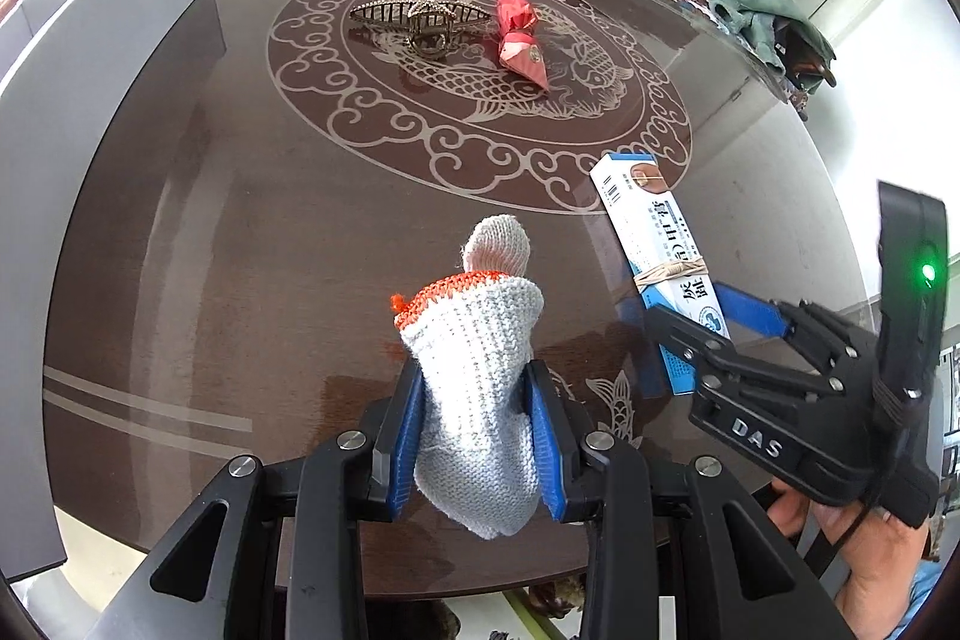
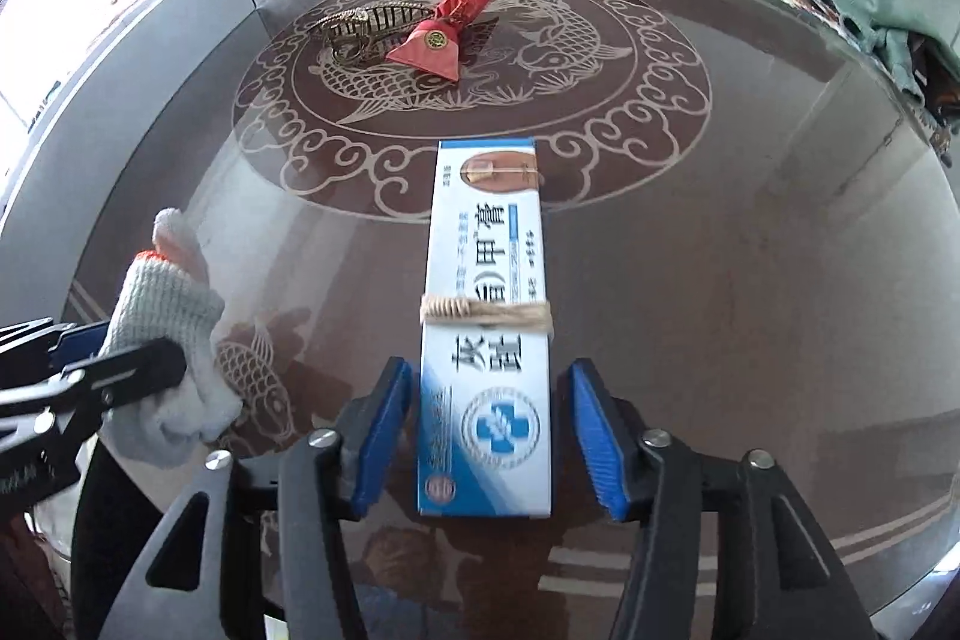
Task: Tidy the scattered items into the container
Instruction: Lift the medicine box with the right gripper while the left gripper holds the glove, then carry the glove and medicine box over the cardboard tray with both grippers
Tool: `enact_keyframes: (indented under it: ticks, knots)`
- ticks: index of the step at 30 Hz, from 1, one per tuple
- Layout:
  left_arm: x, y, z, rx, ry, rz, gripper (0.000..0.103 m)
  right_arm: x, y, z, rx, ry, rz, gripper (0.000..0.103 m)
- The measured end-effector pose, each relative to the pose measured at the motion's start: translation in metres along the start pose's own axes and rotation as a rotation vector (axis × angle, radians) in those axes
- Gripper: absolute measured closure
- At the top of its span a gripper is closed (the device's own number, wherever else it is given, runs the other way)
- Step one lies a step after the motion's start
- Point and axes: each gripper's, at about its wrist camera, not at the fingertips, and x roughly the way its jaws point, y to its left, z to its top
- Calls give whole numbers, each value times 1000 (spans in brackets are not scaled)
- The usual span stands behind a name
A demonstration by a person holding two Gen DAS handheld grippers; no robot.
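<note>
Grey container beside table; knit glove in left jaws.

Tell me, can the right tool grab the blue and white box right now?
Probably yes. The right tool is open with its blue pads on either side of the box, which lies flat on the table. Nothing sits between pads and box. The left tool, off to the side, holds the knitted glove.
</note>
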Motion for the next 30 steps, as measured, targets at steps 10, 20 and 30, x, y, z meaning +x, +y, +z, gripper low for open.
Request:
enact_keyframes:
  ticks: [10, 20, 30]
  knots:
    - [0, -3, -6, 12, -18, -34, 71, -13, -4, -12, 25, -65, -5, 62]
    - [-29, 8, -9, -6, -74, -57, 72, -48, 10, -19, 38, -122, 45, 62]
    - [-128, 74, -1, -116, -271, -88, 72, -100, 82, 15, -46, -205, 197, 62]
